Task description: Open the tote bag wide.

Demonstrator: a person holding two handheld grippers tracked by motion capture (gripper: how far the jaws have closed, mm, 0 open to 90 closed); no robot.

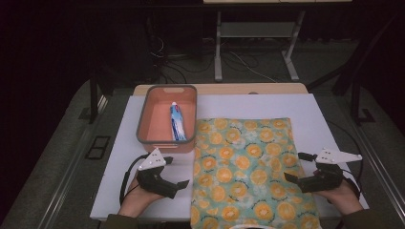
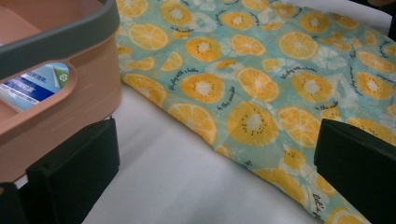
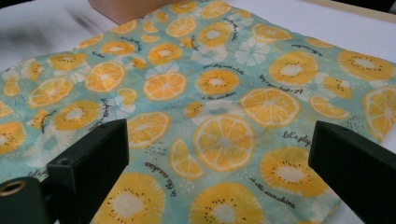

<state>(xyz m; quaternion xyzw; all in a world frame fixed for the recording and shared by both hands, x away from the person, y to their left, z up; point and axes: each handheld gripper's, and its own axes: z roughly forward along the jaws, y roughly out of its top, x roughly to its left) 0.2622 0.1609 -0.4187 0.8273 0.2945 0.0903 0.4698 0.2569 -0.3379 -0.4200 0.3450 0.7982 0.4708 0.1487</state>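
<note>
The cloth [image 1: 246, 171], printed with orange and kiwi slices on pale blue-green, lies spread flat on the white worktop [image 1: 305, 109], its near edge reaching the front of the worktop and its far left corner just beside the basket [image 1: 142, 119]. That basket, salmon-pink with a grey rim, holds a tube of toothpaste [image 1: 176, 121] lying lengthwise.

The left gripper [image 1: 173, 174] is held low just off the cloth's left edge, its jaws wide apart and holding nothing; in the left gripper view bare worktop lies between them, with the basket wall close against one jaw. The right gripper [image 1: 298, 167] sits at the cloth's right edge, jaws equally wide and empty, and in the right gripper view they frame the printed fabric.

The likely next move is a pinch on each side edge. The risk is that thin fabric lying flat gives the jaws little to catch: they may close on nothing, or drag and bunch the cloth. On the left, a jaw could knock the basket and shift it.
</note>
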